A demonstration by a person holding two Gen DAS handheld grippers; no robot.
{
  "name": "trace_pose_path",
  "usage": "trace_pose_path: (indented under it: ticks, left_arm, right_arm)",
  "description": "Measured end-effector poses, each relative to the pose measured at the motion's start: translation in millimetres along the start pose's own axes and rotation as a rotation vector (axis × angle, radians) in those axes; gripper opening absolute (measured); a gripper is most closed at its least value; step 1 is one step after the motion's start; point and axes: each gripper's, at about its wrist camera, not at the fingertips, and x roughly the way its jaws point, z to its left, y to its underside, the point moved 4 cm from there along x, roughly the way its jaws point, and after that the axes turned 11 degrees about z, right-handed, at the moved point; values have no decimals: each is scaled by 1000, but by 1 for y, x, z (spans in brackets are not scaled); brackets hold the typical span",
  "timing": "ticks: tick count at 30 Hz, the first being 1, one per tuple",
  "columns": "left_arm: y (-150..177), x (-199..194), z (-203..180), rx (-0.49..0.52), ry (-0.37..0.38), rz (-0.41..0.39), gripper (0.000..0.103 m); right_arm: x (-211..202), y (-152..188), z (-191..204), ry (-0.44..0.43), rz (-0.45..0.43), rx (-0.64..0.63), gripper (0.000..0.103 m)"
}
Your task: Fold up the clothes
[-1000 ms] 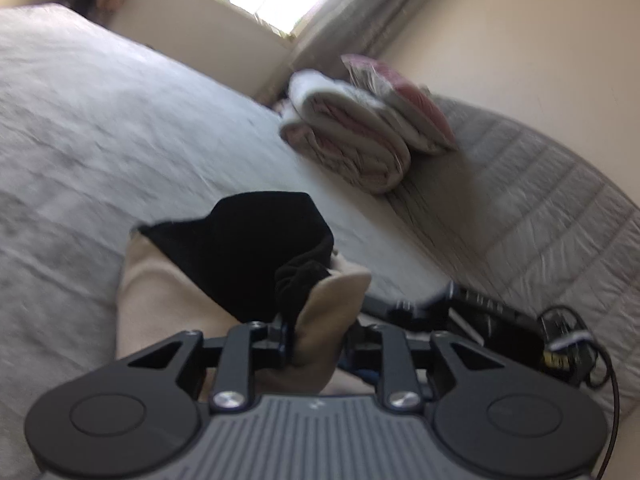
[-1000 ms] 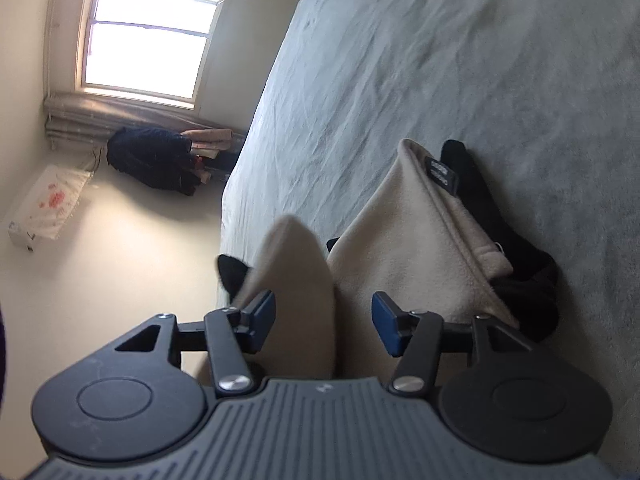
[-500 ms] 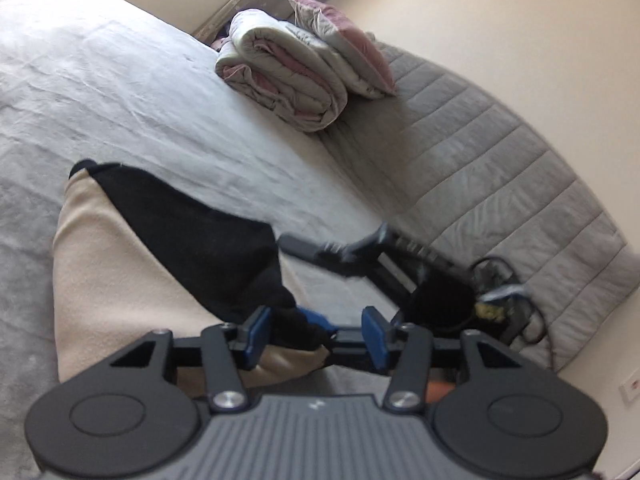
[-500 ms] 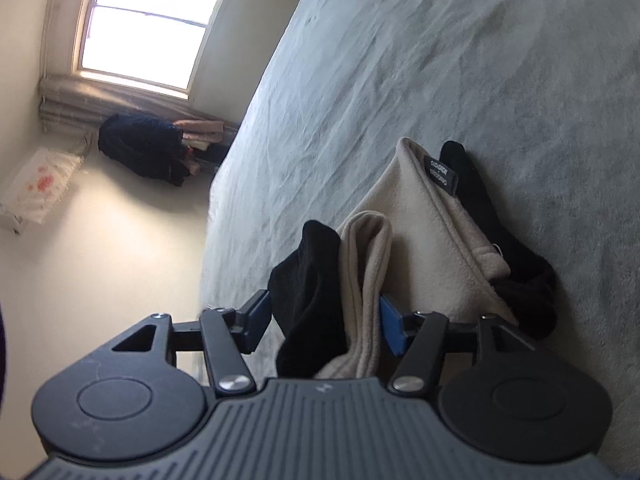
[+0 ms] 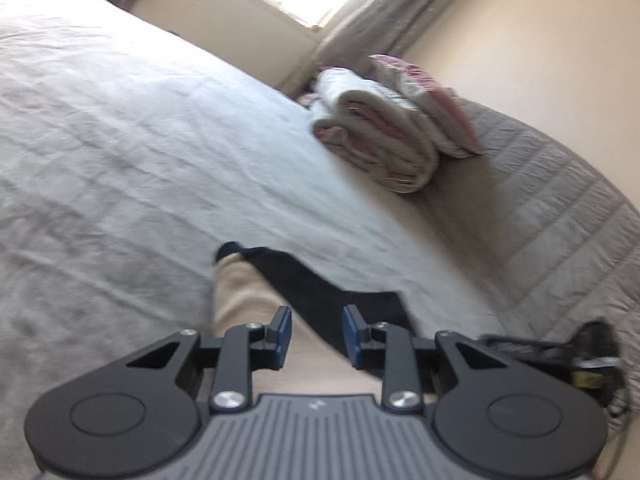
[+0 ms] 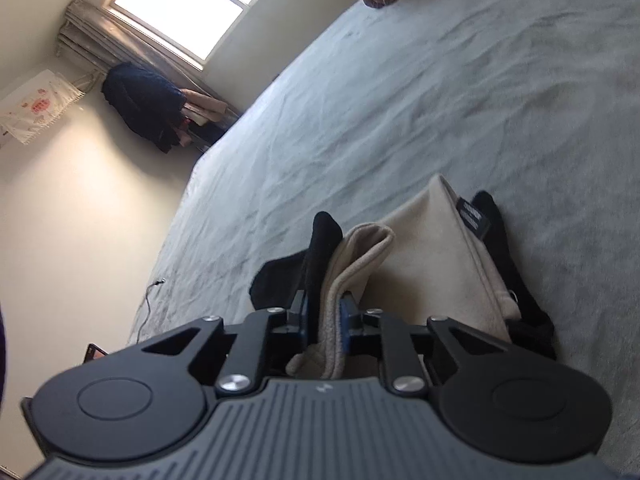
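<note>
A beige and black garment (image 5: 248,300) lies on the grey bed (image 5: 120,160). In the left wrist view my left gripper (image 5: 316,332) hovers just above it, open, with nothing between its blue pads. In the right wrist view the same garment (image 6: 432,248) lies partly folded, a small black label at its far corner. My right gripper (image 6: 324,316) is shut on a bunched fold of the garment's beige and black edge, which sticks up between the fingers.
Folded pink and white quilts (image 5: 380,132) and a pillow rest near the grey quilted headboard (image 5: 560,216). A black device with cables (image 5: 576,356) lies at the right. Dark clothes (image 6: 148,108) hang under the window (image 6: 192,4); a thin cable (image 6: 150,300) trails on the bed.
My left gripper let go of the garment, opened and lifted clear of it. My right gripper closed on the beige and black fold that stood between its fingers.
</note>
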Motion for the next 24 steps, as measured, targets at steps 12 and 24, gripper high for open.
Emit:
trace_pose_path:
  ticks: [12, 24]
  left_arm:
    - [12, 21, -12, 108, -44, -3, 24]
    - [36, 49, -36, 320, -86, 76, 24]
  right_arm:
    - [-13, -34, -24, -87, -79, 68, 17]
    - [-13, -21, -48, 111, -23, -59, 27]
